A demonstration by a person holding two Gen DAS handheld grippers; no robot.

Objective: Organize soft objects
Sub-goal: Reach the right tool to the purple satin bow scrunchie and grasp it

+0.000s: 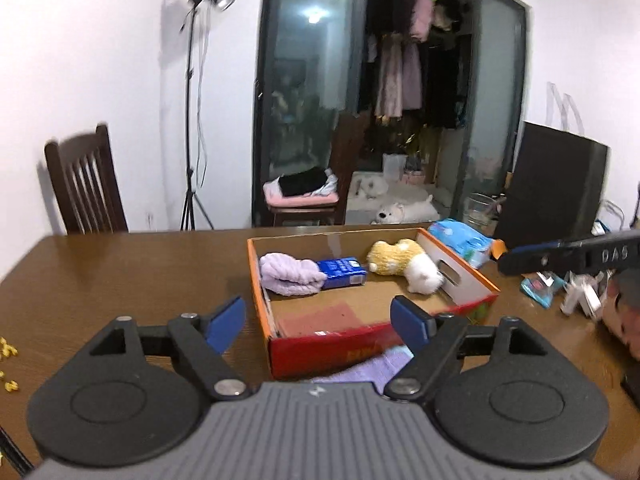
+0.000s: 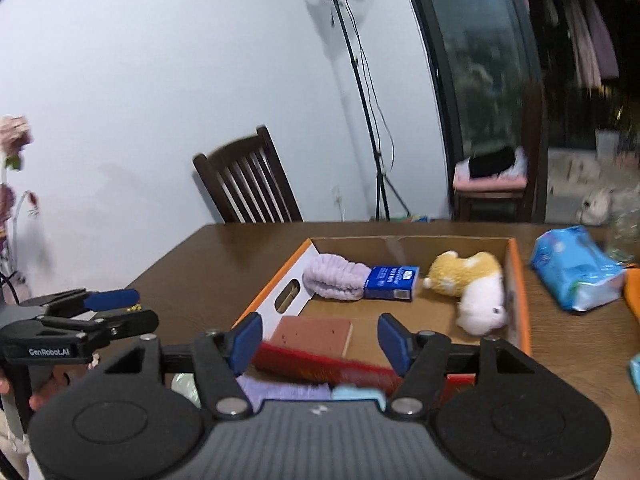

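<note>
An orange-and-red cardboard box stands on the brown table. In it lie a lilac fluffy headband, a blue carton, a yellow-and-white plush toy and a reddish-brown pad. My left gripper hovers open before the box's near wall, nothing between its fingers. My right gripper is open and holds nothing too. A lilac cloth and a light-blue cloth lie on the table under the grippers.
A blue wipes pack lies right of the box. Small clutter and a black panel fill the table's right end. Yellow bits dot the left edge. A dark chair stands behind the table.
</note>
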